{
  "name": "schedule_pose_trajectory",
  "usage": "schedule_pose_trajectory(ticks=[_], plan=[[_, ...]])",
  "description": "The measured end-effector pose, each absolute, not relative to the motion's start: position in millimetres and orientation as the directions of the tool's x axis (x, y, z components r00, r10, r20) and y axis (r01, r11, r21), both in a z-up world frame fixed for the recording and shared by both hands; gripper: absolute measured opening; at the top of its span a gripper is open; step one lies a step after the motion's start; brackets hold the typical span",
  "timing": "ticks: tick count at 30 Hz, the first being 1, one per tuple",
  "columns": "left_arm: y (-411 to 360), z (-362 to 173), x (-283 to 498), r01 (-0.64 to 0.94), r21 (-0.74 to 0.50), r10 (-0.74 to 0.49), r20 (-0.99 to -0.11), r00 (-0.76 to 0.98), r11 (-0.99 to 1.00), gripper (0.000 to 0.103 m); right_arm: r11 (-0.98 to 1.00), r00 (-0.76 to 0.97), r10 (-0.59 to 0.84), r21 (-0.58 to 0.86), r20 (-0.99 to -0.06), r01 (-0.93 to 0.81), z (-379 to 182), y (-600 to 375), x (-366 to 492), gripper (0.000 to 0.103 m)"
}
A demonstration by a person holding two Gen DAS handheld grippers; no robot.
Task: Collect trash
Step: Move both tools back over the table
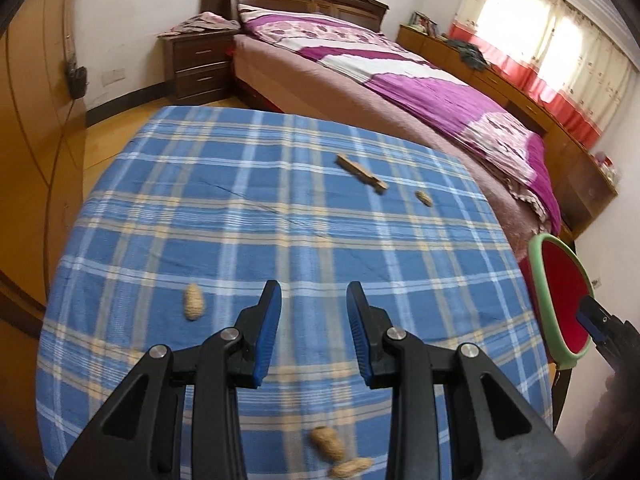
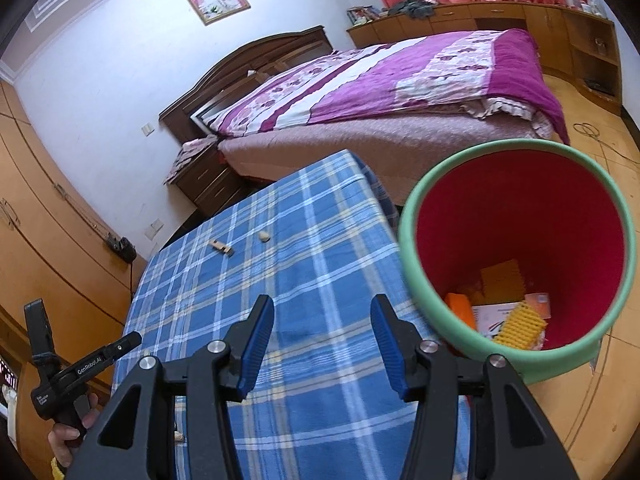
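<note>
A table with a blue plaid cloth [image 1: 280, 216] carries peanut shells and a wooden clothespin [image 1: 362, 173]. One peanut [image 1: 194, 301] lies left of my left gripper [image 1: 314, 296], which is open and empty above the cloth. Two peanuts [image 1: 328, 443] lie close under it. Another peanut [image 1: 423, 198] lies far right by the clothespin. My right gripper [image 2: 322, 320] is open and empty over the cloth's [image 2: 280, 280] right edge, beside a green bin with red inside [image 2: 416, 248] holding several scraps. The clothespin [image 2: 221, 247] and a peanut [image 2: 263, 236] show far off.
A bed with a purple quilt [image 1: 400, 76] stands behind the table, a dark nightstand [image 1: 198, 64] to its left. Wooden wardrobe doors [image 1: 28, 140] run along the left. The bin [image 1: 538, 292] sits at the table's right edge. Low cabinets [image 2: 500, 20] line the window wall.
</note>
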State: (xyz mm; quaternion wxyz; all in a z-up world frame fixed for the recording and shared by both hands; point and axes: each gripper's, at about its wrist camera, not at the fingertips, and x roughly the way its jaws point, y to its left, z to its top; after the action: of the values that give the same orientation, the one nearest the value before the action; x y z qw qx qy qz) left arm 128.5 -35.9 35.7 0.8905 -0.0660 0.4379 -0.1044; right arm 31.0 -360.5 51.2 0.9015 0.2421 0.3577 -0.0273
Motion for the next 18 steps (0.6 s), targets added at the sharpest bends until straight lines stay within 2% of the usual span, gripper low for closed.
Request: schedule_pose_trajectory(ticks=[18], plan=[[-6, 27, 176, 0.047, -0.169, -0.162, -0.769, 0.618, 0.984, 0.034, 0.934, 0.664, 0.195, 0.344, -0.722, 0.100, 31, -290, 127, 0.054]])
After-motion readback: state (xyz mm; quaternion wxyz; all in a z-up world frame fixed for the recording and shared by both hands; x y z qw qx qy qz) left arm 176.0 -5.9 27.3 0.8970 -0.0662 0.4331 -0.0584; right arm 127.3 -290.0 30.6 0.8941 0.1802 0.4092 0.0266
